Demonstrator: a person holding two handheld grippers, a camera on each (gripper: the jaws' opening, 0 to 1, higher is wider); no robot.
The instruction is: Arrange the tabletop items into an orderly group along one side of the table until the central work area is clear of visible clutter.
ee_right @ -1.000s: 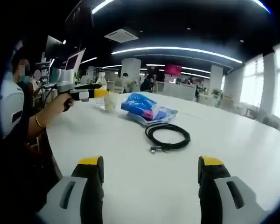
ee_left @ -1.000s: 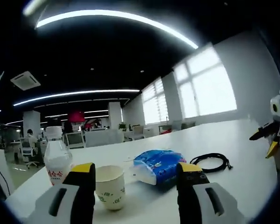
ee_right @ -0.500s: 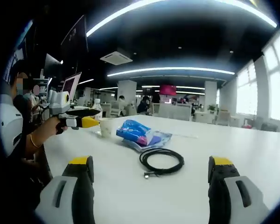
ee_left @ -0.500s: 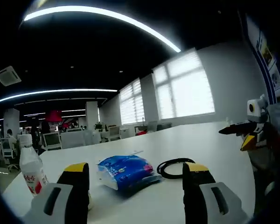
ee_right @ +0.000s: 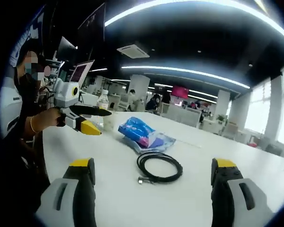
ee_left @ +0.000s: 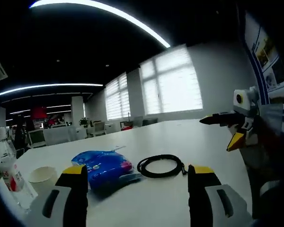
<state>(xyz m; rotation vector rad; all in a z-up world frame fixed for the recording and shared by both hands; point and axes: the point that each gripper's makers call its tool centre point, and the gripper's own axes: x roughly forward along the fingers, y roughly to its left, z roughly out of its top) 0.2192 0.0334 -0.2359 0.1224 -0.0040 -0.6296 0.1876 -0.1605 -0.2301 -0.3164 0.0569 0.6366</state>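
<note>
left gripper view, left to right: a clear plastic bottle [ee_left: 4, 163] with a red-and-white label stands at the table's near edge, with a paper cup [ee_left: 41, 174] just beside it. next comes the blue tissue pack [ee_left: 102, 166], lying flat, then the coiled black cable [ee_left: 161, 166], near the pack but apart from it. the left gripper [ee_left: 139, 177] hovers above the white table [ee_left: 180, 137] with its two yellow-tipped jaws spread wide, nothing between them; the pack and cable lie ahead of the gap. at far right the right gripper [ee_left: 229, 130] enters, jaws parted and empty.

right gripper view, left to right: a person's hand [ee_right: 43, 119] holds the left gripper [ee_right: 98, 123] over the table [ee_right: 227, 156], its jaws parted on nothing. behind it stand the bottle [ee_right: 102, 100] and the cup [ee_right: 109, 121]. the tissue pack [ee_right: 142, 134] lies further right, and the cable [ee_right: 159, 166] sits nearer the camera. the right gripper [ee_right: 151, 175] has its jaws wide apart and empty, touching nothing.
</note>
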